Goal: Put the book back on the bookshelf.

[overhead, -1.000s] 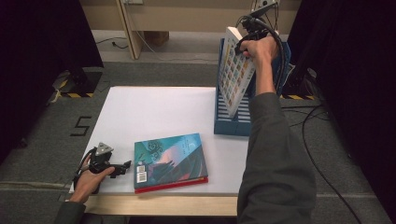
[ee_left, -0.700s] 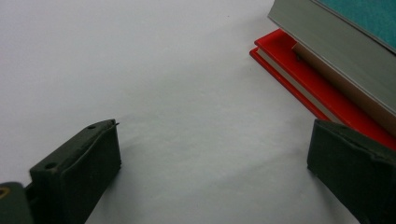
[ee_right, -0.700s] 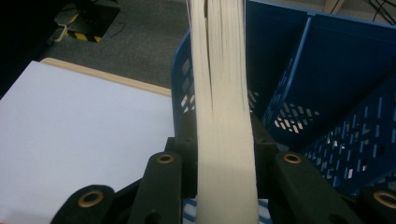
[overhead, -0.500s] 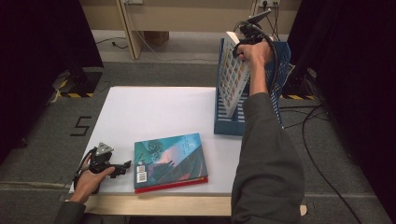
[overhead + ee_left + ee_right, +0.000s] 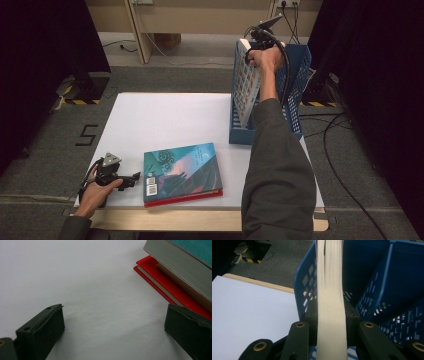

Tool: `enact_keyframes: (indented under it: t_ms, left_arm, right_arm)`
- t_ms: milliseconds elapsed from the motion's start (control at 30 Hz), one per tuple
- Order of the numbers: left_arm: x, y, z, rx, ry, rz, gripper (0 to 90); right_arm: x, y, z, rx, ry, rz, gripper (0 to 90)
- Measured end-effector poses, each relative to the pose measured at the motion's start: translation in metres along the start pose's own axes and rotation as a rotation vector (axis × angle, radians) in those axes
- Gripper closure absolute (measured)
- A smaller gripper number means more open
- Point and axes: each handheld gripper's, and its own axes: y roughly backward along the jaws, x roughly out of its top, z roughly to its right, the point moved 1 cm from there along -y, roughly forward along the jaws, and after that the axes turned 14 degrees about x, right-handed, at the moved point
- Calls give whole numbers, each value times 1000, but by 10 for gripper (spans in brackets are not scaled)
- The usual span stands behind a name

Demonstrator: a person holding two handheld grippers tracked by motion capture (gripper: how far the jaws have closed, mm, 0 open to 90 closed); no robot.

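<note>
White counter (image 5: pixel 165 120) carries everything, and at its near edge the left claw (image 5: pixel 131 179) is rested, held in a hand (image 5: pixel 97 192). In the left gripper view its jaws are seen set wide apart on the bare surface, with nothing between them. Just beside it, a teal book (image 5: pixel 182 170) is laid flat on top of a red book (image 5: pixel 200 196), whose edge is seen beneath. The two are seen in the left gripper view just beyond the right-hand jaw, not touched by it.

Farther off, at the right far corner, a blue rack (image 5: pixel 295 85) is stood. A third book (image 5: pixel 246 87) is held tilted, its lower end inside the rack, leaning toward the rack's left wall. The right claw (image 5: pixel 260 42) is clamped on its top, and in the right gripper view the page block (image 5: pixel 331 302) is seen pinched between the two black jaws, with the rack's perforated walls on both sides.
</note>
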Motion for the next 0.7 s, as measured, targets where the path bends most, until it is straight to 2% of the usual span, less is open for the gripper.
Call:
enact_keyframes:
  t_ms: [267,333,467,633,700]
  left_arm:
    - [0,0,0,1,0,1,22]
    - [0,0,0,0,-1,2,24]
    - [0,0,1,-1,-2,5,28]
    - [0,1,1,-3,-4,6,36]
    - [0,0,1,-4,-4,5,35]
  right_arm:
    - [-3,-15,0,-1,-7,-2,715]
    - [-2,-13,-1,20,-15,27,715]
    - [-3,-10,-5,7,-3,22,707]
    - [-8,-9,-6,52,3,20,645]
    - [-11,-8,-6,69,13,0,609]
